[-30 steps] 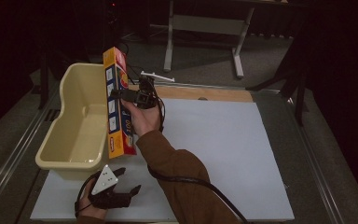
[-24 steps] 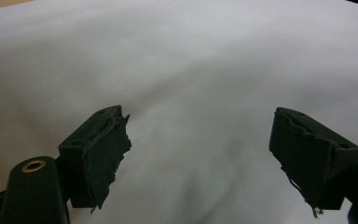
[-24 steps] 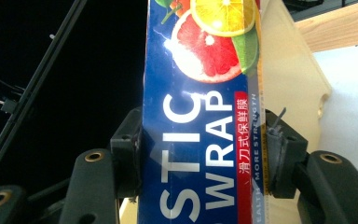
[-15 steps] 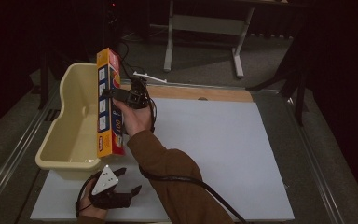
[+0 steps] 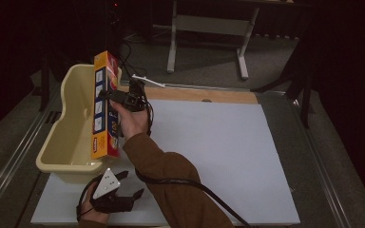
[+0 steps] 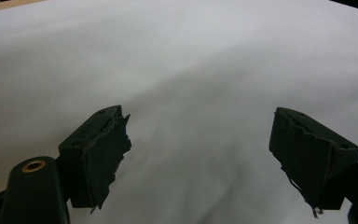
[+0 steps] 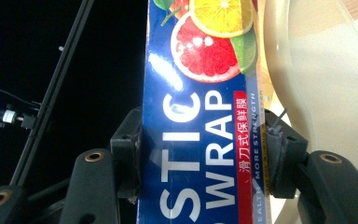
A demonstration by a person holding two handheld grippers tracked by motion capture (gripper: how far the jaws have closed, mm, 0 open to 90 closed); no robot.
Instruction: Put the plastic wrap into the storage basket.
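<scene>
Right gripper clenched across wrap box, above tub. Probably light, stiff, crushable cardboard; grip mid-length. Left gripper released.

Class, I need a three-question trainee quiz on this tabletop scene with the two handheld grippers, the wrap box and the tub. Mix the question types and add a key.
1. True or false: the right gripper is shut on the plastic wrap box.
2. The left gripper is: A) open over the white sheet; B) shut on a cable; C) inside the tub.
3. Fill in: the box is held beside the cream ____.

Key: 1 true; 2 A; 3 tub.
</scene>
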